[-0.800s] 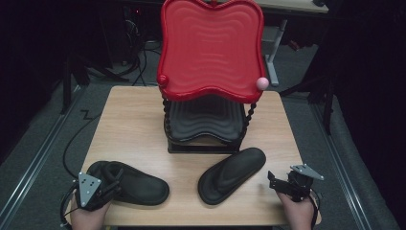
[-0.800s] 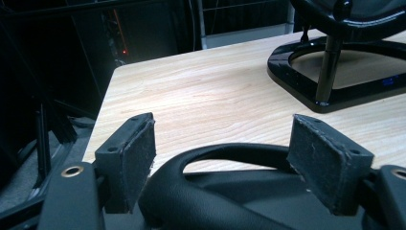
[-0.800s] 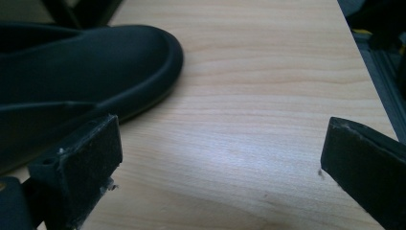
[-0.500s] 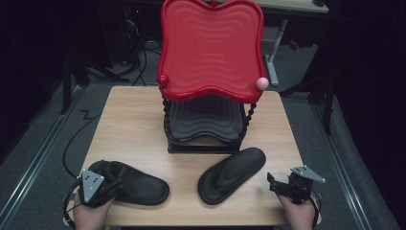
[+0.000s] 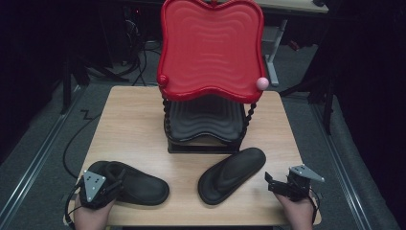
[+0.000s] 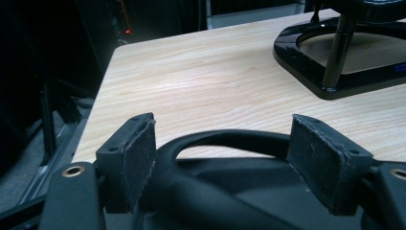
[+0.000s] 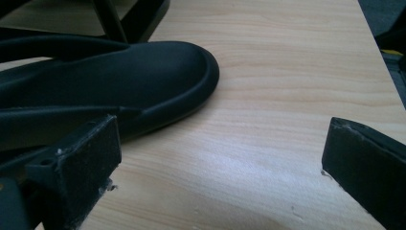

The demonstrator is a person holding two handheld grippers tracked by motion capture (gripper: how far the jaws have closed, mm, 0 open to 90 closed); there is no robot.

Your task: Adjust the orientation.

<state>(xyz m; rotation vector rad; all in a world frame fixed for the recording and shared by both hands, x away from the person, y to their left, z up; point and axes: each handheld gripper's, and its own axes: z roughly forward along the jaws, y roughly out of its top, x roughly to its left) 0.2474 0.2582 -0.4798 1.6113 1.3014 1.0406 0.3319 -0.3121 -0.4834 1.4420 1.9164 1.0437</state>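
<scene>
Two black sandals lie on the wooden table (image 5: 129,124). The left sandal (image 5: 139,184) rests near the front left edge, and my left gripper (image 5: 111,184) sits over its near end. In the left gripper view the sandal's rounded rim (image 6: 230,139) curves between my wide-set pads (image 6: 139,158), and I see no squeeze on it. The right sandal (image 5: 232,172) lies slanted at the front centre. My right gripper (image 5: 272,184) stands open on the table just to its right. Bare wood lies between its fingertips (image 7: 220,143), and the sandal's end (image 7: 119,81) is off to one side.
A two-tier rack stands at the table's middle back. It has a tilted red ribbed tray (image 5: 210,48) on top, a black tray (image 5: 206,120) below and a glossy black base (image 6: 335,72). Dark floor and cables surround the table.
</scene>
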